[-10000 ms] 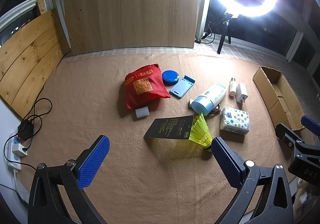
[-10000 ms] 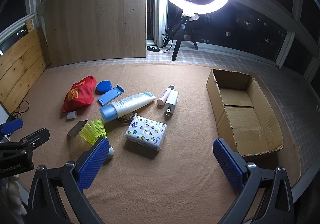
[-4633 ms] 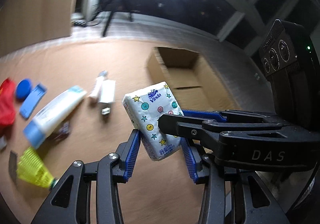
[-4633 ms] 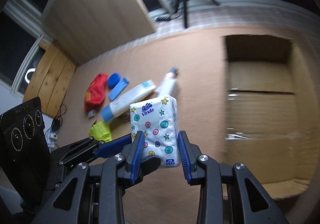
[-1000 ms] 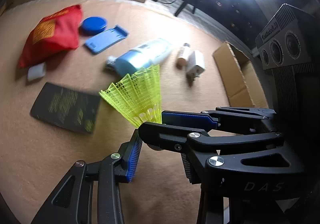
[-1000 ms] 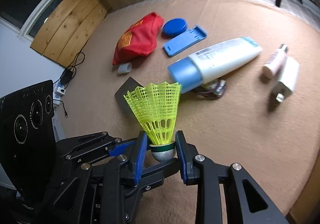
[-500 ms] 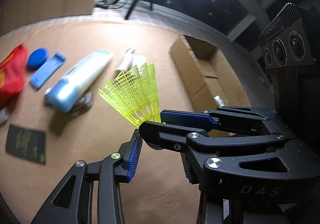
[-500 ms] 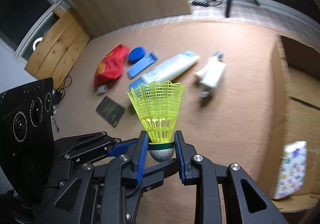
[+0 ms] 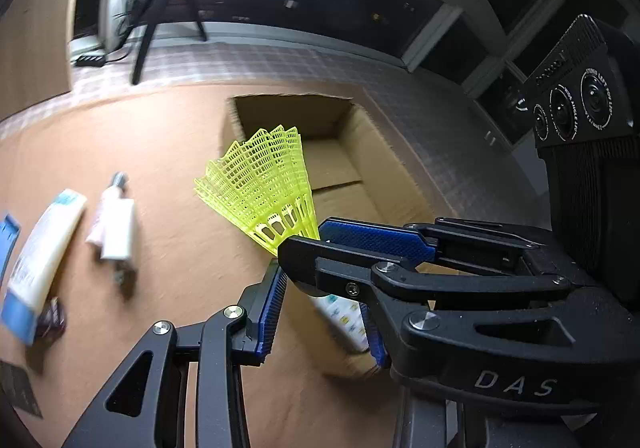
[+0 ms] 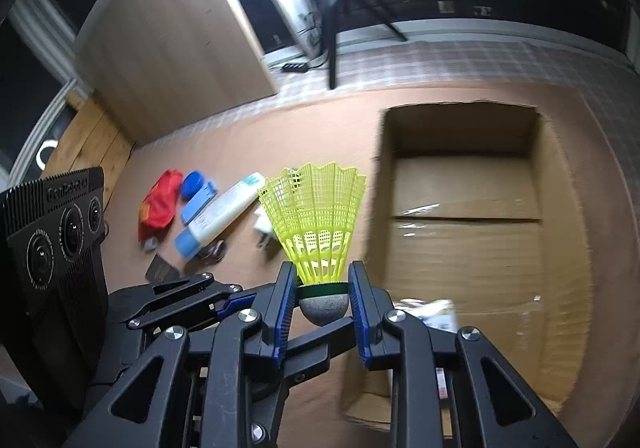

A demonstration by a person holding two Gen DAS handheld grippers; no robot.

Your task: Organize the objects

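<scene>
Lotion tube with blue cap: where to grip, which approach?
Probably best to take the lotion tube across its white body at mid-length, tongs coming down from above. It lies flat on the mat, and clutter crowds the cap end.

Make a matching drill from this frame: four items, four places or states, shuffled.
Items:
1. shuttlecock
2. tissue pack
3. red bag
4. white tube

Places or states:
A. inside the box
B. on the mat, next to the blue disc
C. held by its cork in the right gripper, skirt up
D. lying on the mat, blue cap toward the camera

Pairs: 1-C, 2-A, 3-B, 4-D
</scene>
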